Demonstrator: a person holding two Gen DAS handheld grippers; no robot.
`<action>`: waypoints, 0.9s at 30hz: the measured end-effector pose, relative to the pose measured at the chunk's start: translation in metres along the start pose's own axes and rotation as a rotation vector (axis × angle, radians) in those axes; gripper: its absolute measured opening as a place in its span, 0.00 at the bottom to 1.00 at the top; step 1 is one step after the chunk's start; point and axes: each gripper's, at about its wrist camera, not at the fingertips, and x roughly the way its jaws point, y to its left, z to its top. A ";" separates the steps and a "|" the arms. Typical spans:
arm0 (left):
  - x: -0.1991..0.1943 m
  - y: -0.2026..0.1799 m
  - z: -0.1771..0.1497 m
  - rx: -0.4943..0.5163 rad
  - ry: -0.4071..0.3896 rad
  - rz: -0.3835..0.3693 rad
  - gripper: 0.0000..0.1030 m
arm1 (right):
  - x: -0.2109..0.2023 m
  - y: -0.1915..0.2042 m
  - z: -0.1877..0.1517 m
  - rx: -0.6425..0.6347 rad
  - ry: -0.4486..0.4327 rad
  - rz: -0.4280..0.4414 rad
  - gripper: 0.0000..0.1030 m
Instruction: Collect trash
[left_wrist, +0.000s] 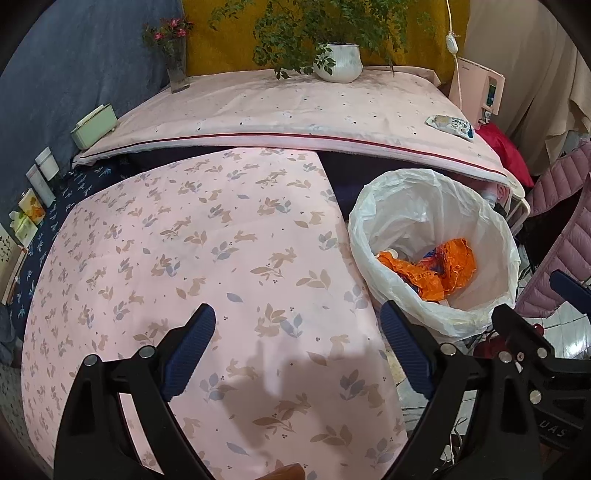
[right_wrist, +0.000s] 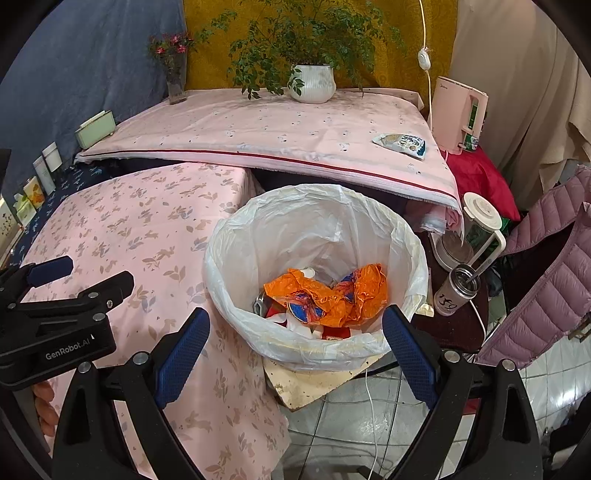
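Both jaws stand wide apart and empty: the left hand-held gripper (left_wrist: 297, 345) hovers over the rabbit-print tabletop (left_wrist: 192, 236), the right hand-held gripper (right_wrist: 295, 345) just short of the lined trash bin (right_wrist: 236, 236), where an orange wrapper (right_wrist: 328, 291) already lies. One piece looks left: a white snack packet (right_wrist: 400, 144) on the far tabletop (right_wrist: 258, 125), near the pink appliance (right_wrist: 458, 110). The smart play, seemingly, is a right-side reach over the bin, pinching the packet's near edge flat and low, keeping clear of the cord (right_wrist: 426, 74).
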 end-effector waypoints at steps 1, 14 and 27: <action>0.000 -0.001 0.000 0.001 -0.001 0.001 0.84 | 0.000 0.000 0.000 0.002 0.000 0.002 0.88; 0.001 -0.001 -0.001 -0.017 0.005 0.013 0.84 | 0.003 -0.005 -0.003 0.009 0.004 0.000 0.88; 0.001 -0.003 -0.003 -0.014 0.011 0.017 0.84 | 0.002 -0.005 -0.005 0.004 0.006 -0.004 0.88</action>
